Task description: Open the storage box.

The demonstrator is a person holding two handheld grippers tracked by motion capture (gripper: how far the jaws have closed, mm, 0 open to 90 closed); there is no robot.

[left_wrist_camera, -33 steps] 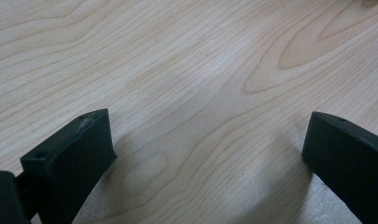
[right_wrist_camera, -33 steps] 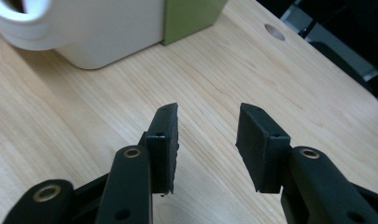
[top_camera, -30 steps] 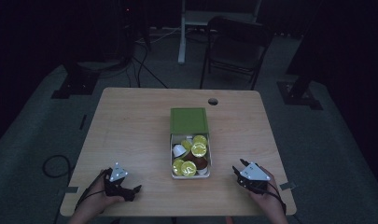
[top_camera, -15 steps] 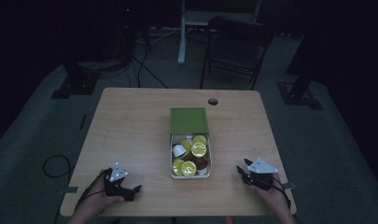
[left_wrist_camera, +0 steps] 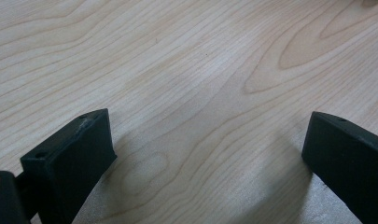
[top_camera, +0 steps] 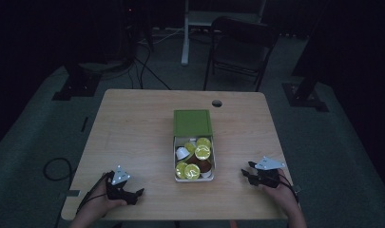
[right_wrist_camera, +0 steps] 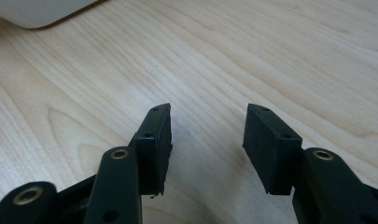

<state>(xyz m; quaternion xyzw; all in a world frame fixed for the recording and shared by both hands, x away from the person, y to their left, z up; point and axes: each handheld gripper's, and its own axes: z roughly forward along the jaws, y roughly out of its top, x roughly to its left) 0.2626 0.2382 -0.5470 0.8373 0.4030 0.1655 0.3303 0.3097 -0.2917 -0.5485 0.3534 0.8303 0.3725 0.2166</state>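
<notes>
The desk (top_camera: 133,123) carries one thing of note: an open white box (top_camera: 194,179) at its middle, its green lid (top_camera: 192,122) lying just beyond it and touching its far edge. The box is packed with small capsules (top_camera: 202,152), several with yellow-green foil tops, one white, one dark brown.

The right hand-held gripper (top_camera: 250,172) is seen low over the wood, to the right of the box and apart from it. Its jaws have just been opening and stand parted, with nothing between them. The left hand-held gripper (top_camera: 135,194) rests near the front edge, left of the box, its jaws spread wide and empty.

The step in hand is judged to be a reach for a capsule. It would best be done with the jaws opened wider than one capsule, brought in from above, and closed on the rim of a top-lying one, so that neighbours are not dragged or the box shifted.
</notes>
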